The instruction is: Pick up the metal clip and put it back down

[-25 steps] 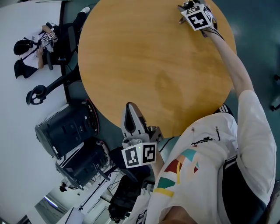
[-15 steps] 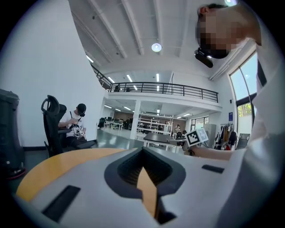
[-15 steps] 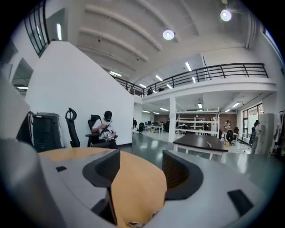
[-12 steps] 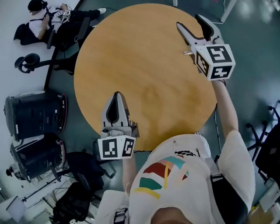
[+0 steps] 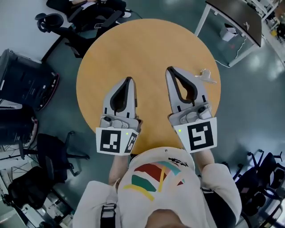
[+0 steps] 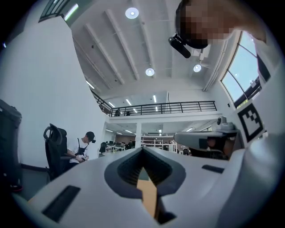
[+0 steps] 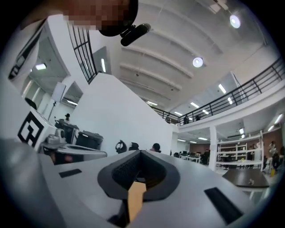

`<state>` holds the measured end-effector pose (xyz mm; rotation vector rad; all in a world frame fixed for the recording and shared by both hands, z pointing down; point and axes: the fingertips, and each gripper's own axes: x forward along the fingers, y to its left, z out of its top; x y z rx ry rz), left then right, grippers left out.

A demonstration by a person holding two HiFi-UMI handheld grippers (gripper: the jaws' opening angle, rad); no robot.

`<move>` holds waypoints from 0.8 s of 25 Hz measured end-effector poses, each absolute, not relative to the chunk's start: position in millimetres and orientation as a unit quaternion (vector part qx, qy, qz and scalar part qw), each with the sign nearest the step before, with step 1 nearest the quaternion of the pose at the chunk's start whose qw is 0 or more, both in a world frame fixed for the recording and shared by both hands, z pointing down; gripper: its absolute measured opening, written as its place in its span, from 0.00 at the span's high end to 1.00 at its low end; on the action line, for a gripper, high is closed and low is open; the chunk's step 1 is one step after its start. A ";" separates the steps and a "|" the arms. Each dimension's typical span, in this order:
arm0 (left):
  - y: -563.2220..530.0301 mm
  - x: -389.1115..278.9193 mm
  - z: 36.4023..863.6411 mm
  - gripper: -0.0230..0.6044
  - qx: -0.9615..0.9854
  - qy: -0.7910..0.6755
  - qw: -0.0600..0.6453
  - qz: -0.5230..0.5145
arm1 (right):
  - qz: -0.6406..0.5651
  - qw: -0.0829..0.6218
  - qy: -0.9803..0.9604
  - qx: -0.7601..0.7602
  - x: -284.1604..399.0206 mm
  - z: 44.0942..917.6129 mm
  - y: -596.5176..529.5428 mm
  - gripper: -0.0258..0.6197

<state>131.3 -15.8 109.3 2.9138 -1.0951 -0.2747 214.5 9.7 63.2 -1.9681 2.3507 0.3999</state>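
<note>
The metal clip [image 5: 205, 76] is a small silver piece lying on the round wooden table [image 5: 147, 49], near its right edge. My right gripper [image 5: 169, 70] hovers over the table just left of the clip, apart from it, its jaws shut with nothing between them. My left gripper [image 5: 130, 79] is alongside it, also shut and empty. Each gripper view looks over the table at the room, with the jaws closed to a point [image 6: 143, 149] [image 7: 139, 152]. The clip does not show in either gripper view.
Black office chairs [image 5: 91, 13] stand beyond the table's far side. Black bins [image 5: 20, 80] sit on the floor at the left. A dark desk [image 5: 236, 15] stands at the top right. Another chair [image 5: 51, 153] is at the lower left. A seated person [image 6: 84, 147] is visible in the distance.
My right gripper has drawn back from the table's far edge toward my body and gone from open to shut. The clip now lies free on the table. The left gripper has moved over the table.
</note>
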 end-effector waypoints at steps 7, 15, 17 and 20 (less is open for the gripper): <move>-7.4 93.6 98.3 0.89 0.923 -0.371 0.000 -0.100 | 0.077 0.036 0.815 -0.574 145.4 85.0 23.8 0.94; 7.6 80.7 94.4 0.89 0.925 -0.364 -0.009 -0.105 | 0.059 0.020 0.818 -0.572 143.4 102.6 32.7 0.94; 15.0 77.3 95.9 0.89 0.926 -0.360 -0.011 -0.110 | 0.061 0.019 0.816 -0.574 141.1 106.6 39.3 0.94; 20.9 70.5 95.8 0.89 0.928 -0.356 -0.015 -0.113 | 0.063 0.031 0.814 -0.577 135.2 105.5 44.6 0.94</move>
